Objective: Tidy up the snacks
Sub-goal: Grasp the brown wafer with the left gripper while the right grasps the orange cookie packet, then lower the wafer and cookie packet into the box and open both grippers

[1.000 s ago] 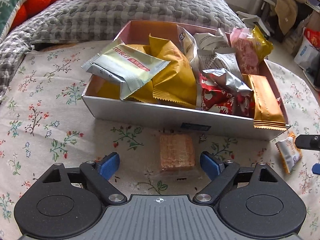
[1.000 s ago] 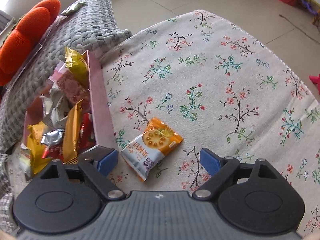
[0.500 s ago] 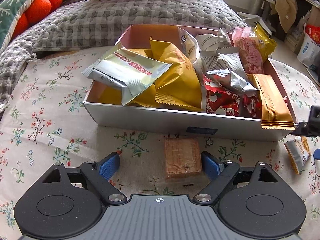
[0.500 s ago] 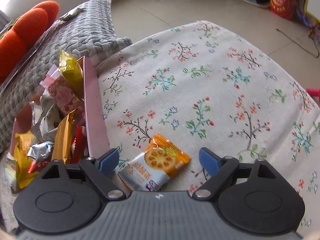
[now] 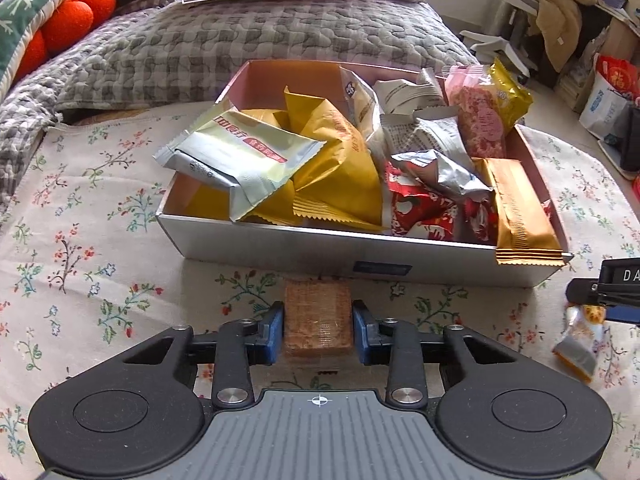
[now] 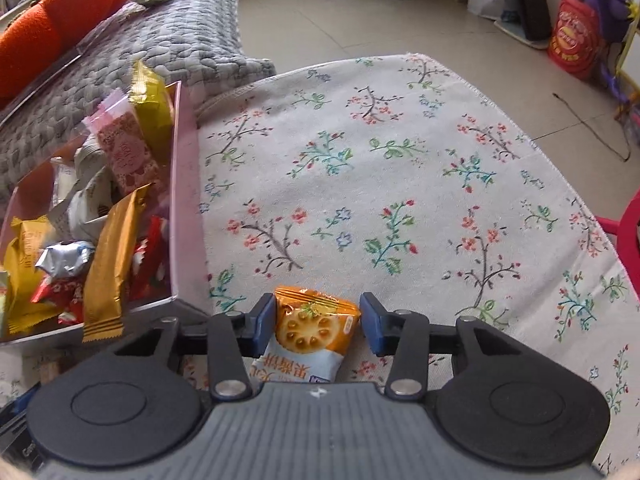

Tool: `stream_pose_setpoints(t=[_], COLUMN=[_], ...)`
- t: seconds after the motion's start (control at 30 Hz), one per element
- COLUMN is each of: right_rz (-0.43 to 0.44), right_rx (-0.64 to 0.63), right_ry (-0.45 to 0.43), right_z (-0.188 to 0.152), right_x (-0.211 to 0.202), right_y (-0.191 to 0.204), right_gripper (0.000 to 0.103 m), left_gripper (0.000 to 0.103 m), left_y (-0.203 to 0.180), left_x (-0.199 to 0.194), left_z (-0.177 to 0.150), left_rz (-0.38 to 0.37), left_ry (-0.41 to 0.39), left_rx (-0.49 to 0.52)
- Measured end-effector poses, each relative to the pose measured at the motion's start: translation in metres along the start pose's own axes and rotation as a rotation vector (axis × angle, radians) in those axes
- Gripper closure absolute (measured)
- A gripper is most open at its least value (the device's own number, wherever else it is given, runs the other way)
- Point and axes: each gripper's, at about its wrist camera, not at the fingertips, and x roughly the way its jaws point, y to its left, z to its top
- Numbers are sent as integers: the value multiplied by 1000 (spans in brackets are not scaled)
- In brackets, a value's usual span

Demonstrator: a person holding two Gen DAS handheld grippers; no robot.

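A silver box with a pink inside [image 5: 280,246] holds several snack packets on the floral cloth. My left gripper [image 5: 318,326] is shut on a clear-wrapped brown wafer biscuit [image 5: 318,320] lying just in front of the box's near wall. My right gripper [image 6: 316,322] has its blue pads against both sides of an orange and white cracker packet [image 6: 312,330] beside the box's right corner [image 6: 188,240]. The same cracker packet [image 5: 578,338] shows at the right of the left wrist view under the right gripper's finger.
A grey quilted cushion [image 5: 240,40] and orange pillows [image 6: 60,36] lie behind the box. The floral cloth [image 6: 400,184] spreads to the right, ending at the table edge with tiled floor, a chair and bags beyond. A gold bar [image 5: 520,216] overhangs the box's near right corner.
Both grippers moved forward and closed: the left one onto the wafer biscuit, the right one onto the cracker packet. Both were open around them before.
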Motion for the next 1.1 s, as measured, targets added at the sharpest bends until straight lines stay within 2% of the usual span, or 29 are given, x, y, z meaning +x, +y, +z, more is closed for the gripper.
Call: stream_pose_setpoints(t=[0.4,0.6,0.8,0.93,1.1], right_rz=[25,16,47,84,96], right_rx=[-27,-4,64,96,94], right_ry=[-34,-101,-155,-201,-248], right_z=[4,14,23,26,25], right_x=[-12,-30,-42,-50,-56], right_y=[7,-3,-20,-24,-18], right_gripper=[66,66,66,66,66], left_gripper=[71,71,71,71,71], left_y=[-8,-11,-4,3,23], left_x=[-11,-25,-45,-53,-52], left_z=[1,4,15,24,34], left_rz=[-37,-88,-110,-82,-91], left_ry=[-11,-23,-73,-139,-147], left_rx=[16,12,-3,-3,-70])
